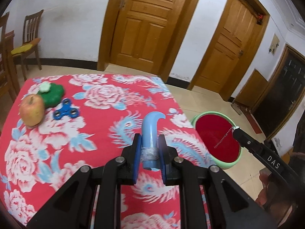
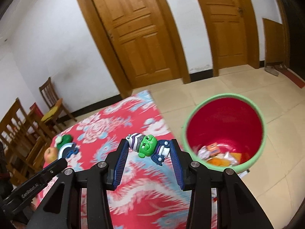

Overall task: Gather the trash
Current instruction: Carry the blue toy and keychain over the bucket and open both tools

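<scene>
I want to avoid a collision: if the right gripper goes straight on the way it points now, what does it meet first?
Probably the flowered tablecloth: the right gripper, shut on the toy figure, points down over the table's right part. The red bin lies right of that line. Depth is unclear.

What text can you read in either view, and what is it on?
"DAS": white letters on the right gripper's black body, seen from the left wrist view.
"GenRobot.AI": white letters on the left gripper's black body, seen from the right wrist view.
Wrappers in the bin: print too blurred.
</scene>
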